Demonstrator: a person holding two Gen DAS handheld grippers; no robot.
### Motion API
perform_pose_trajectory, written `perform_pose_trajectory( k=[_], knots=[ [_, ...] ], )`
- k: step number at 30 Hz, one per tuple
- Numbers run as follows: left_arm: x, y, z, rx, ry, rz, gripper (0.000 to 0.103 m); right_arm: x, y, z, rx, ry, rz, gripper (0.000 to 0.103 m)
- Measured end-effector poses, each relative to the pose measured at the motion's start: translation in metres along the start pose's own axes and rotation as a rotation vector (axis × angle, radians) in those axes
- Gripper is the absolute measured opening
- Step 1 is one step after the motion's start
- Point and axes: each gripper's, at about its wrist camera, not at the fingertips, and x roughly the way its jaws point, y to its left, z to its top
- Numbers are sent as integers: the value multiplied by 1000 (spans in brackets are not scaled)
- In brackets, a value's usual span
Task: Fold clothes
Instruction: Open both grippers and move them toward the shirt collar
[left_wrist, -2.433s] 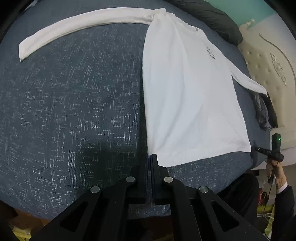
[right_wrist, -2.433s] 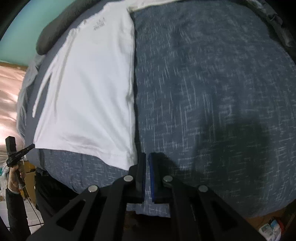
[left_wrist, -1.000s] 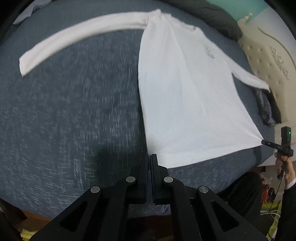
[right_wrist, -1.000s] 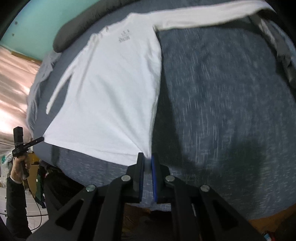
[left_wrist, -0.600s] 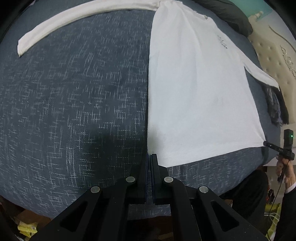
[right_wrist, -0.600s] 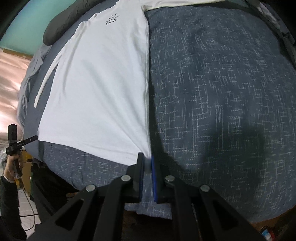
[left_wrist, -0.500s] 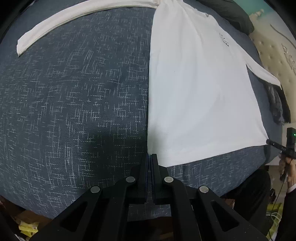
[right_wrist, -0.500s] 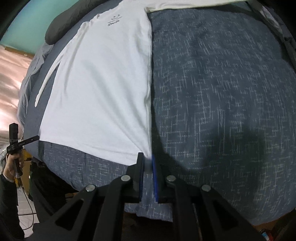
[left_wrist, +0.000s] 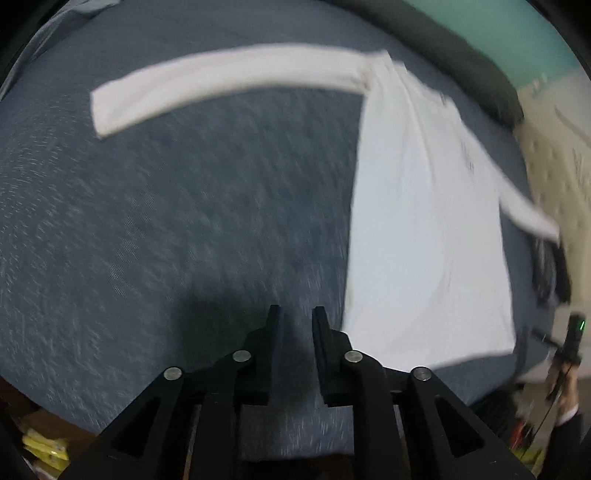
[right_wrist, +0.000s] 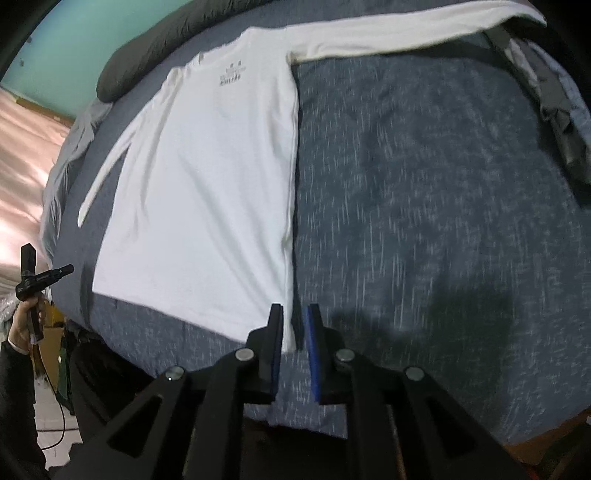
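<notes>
Two black two-finger grippers hover over the blue-grey speckled bedspread (left_wrist: 184, 221), where a white long-sleeved cotton shirt (right_wrist: 207, 192) lies flat. The left gripper (left_wrist: 296, 325), its jaws just parted, holds nothing beside the hem. The right gripper (right_wrist: 294, 321), jaws also just widening, straddles the hem corner without pinching it.

Black hand-held gripper (right_wrist: 294, 328) (blue pads, silver screws); dark sleeve (right_wrist: 14, 387).

white shirt (right_wrist: 207, 177): 1 | dark pillow (right_wrist: 147, 48): 1 | dark garments (right_wrist: 561, 122): perhaps 1 pile | tools: 2
</notes>
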Motion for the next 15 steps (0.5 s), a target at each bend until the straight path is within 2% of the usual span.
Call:
perform_pose_trajectory(
  k=[4, 7, 15],
  knots=[
    [-16, 12, 24, -56, -98, -17, 26, 2, 9, 16, 8, -43, 9, 12],
    [-16, 16, 52, -61, -152, -1, 26, 5, 17, 30, 3, -62, 20, 13],
    [3, 54, 128, -51, -214, 47, 26, 30, 57, 92, -61, -106, 56, 13]
  ],
)
